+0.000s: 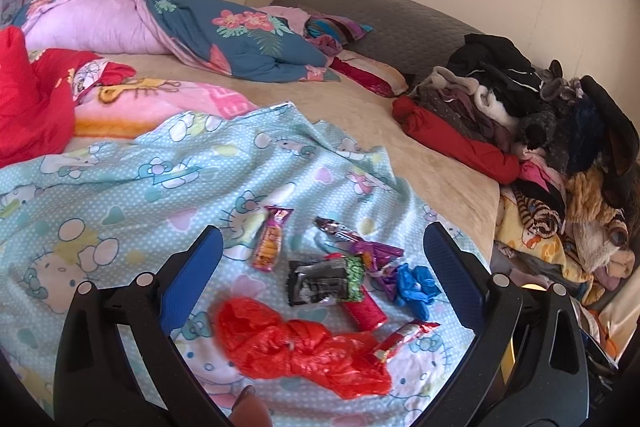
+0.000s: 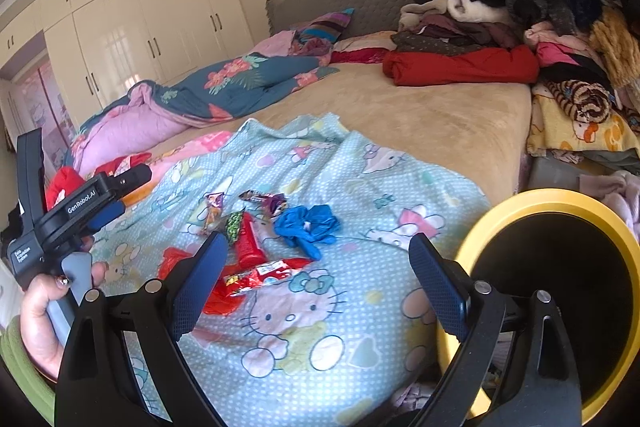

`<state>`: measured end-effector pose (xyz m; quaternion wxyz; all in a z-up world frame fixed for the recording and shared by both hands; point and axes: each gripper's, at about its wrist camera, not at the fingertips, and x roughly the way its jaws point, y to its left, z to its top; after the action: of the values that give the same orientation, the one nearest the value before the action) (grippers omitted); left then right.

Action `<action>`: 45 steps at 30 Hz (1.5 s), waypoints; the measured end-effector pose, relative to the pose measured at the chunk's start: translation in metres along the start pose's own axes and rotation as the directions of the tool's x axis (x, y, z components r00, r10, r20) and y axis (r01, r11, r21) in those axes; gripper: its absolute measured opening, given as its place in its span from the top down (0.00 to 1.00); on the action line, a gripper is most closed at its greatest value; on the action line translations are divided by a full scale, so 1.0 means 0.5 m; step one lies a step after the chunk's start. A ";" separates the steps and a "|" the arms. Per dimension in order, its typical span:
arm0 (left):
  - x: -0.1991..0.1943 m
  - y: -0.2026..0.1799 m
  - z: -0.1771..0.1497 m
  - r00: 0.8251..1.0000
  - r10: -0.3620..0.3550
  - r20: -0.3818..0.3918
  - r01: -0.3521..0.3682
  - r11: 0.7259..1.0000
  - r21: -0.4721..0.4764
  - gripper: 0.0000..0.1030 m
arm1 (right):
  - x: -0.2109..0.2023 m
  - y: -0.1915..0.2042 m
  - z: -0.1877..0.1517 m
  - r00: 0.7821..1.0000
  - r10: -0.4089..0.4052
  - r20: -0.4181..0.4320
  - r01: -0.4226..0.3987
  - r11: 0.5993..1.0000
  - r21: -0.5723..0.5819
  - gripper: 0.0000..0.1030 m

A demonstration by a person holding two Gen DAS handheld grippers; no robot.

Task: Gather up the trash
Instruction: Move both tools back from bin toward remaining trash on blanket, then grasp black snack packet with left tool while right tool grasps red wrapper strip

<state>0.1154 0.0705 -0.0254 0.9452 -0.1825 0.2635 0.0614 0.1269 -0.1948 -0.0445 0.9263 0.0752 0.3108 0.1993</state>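
Fingers spread wide and holding nothing, the left gripper hovered over a scatter of litter on a Hello Kitty bedsheet, its blue pads flanking the pile without touching any piece. Between them lay a crumpled red plastic bag, a black and green wrapper, a red tube-shaped packet partly under that wrapper, a blue glove bunched just beside it, a purple foil wrapper, an orange snack wrapper a little apart to the left, and a red candy wrapper touching the bag's edge.

The right gripper was likewise fully parted and empty, its fingers held above the same sheet nearer the bed's edge. From that camera, the red candy wrapper sat between the pads, with the blue glove and the red packet beyond it. A yellow-rimmed bin with a dark interior stood just beside the right finger, off the side of the bed. The person's left hand gripped the other tool's handle at the frame's left.

A heap of clothes lined the far side of the mattress, a floral duvet lay rumpled toward the headboard, and cream wardrobes filled the wall behind
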 end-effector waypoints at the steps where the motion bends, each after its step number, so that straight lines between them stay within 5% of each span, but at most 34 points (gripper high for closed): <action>1: 0.002 0.008 0.001 1.000 0.003 -0.003 -0.003 1.000 -0.006 0.10 | 0.008 0.005 0.000 1.000 0.002 -0.008 -0.003 1.000 -0.007 0.13; 11: 0.048 0.054 -0.011 0.996 -0.017 -0.084 0.013 0.999 -0.048 0.11 | 0.100 0.032 -0.012 0.997 -0.009 -0.080 0.008 1.000 -0.008 0.13; 21: 0.146 0.021 -0.041 0.969 -0.092 -0.230 0.085 0.996 -0.040 0.12 | 0.195 0.034 -0.028 0.986 -0.015 -0.165 0.024 0.998 0.054 0.14; 26: 0.193 0.006 -0.051 0.954 -0.091 -0.286 0.089 0.996 -0.017 0.13 | 0.242 0.012 -0.046 0.972 0.033 -0.234 0.005 0.987 0.160 0.26; 33: 0.234 0.003 -0.063 0.944 -0.053 -0.326 0.055 0.998 -0.001 0.19 | 0.266 0.010 -0.063 0.961 0.065 -0.267 -0.024 0.988 0.154 0.45; 38: 0.256 0.009 -0.076 0.938 -0.029 -0.347 0.024 1.000 -0.017 0.28 | 0.268 0.004 -0.073 0.963 0.054 -0.266 -0.025 0.994 0.110 0.87; 45: 0.252 0.011 -0.089 0.939 -0.036 -0.341 0.028 0.999 -0.027 0.42 | 0.258 -0.013 -0.080 0.965 0.085 -0.246 -0.055 0.990 0.126 0.92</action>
<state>0.2006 0.0615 -0.1279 0.8840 -0.2049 0.4198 0.0164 0.1987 -0.1465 -0.1488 0.8658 0.1151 0.4340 0.2211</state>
